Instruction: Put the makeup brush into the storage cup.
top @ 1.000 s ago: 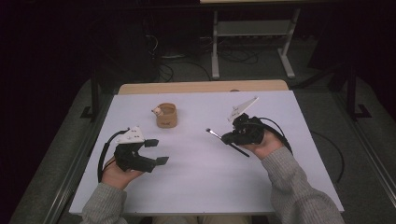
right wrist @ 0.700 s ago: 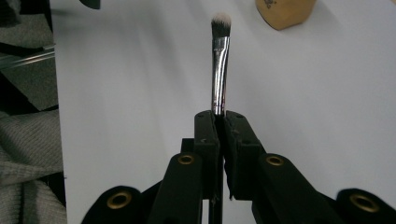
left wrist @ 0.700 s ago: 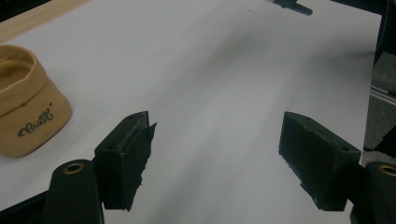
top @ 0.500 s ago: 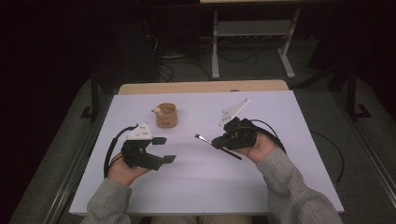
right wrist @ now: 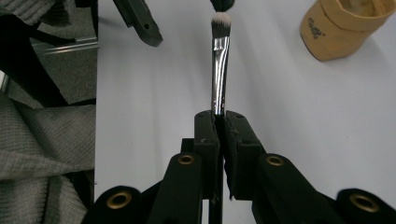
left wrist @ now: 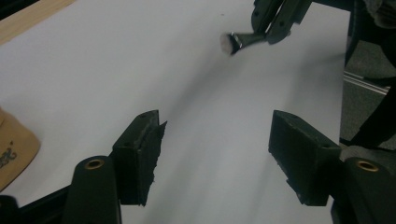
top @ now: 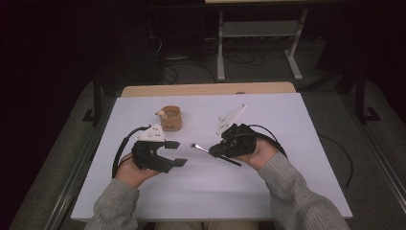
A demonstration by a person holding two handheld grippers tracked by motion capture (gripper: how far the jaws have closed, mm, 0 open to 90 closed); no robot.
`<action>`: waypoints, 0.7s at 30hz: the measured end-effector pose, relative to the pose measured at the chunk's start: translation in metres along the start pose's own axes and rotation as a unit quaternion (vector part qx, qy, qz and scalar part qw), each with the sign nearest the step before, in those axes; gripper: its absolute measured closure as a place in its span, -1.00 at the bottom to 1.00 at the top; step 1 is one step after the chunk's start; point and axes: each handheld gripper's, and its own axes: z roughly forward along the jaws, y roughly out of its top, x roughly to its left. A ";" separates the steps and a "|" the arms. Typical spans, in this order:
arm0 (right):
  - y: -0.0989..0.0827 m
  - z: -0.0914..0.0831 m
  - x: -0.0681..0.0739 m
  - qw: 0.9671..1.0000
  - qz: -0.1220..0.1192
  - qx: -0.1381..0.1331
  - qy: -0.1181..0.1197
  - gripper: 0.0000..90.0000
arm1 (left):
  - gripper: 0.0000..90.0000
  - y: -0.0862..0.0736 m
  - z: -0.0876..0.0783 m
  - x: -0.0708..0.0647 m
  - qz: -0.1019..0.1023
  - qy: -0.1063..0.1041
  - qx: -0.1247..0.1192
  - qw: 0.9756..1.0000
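A tan cup (top: 171, 118) stands upright on the white table (top: 287, 124), upper left of centre in the high view, with a small pale figure at its left rim. Beyond the table's wooden far edge, a grey metal stand (top: 258, 43) and loose cables (top: 177, 72) lie on the dark floor.

In the right gripper view the brush (right wrist: 219, 70) vanished between the clamped jaws, its handle hidden. The tan cup (left wrist: 11, 144) was cut off by the left gripper view's left edge, its printed mark too blurred to read. The person's sleeves (top: 297, 191) ran past the high view's bottom edge.
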 end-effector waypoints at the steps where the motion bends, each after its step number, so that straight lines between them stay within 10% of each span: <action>1: 0.001 0.001 0.001 1.000 -0.003 0.000 0.006 0.85 | -0.19 0.002 0.001 -0.001 0.002 -0.003 -0.002 1.000; 21: 0.011 0.025 0.017 0.998 -0.051 0.008 0.047 0.85 | 0.33 0.010 0.012 -0.005 0.023 -0.065 0.022 0.997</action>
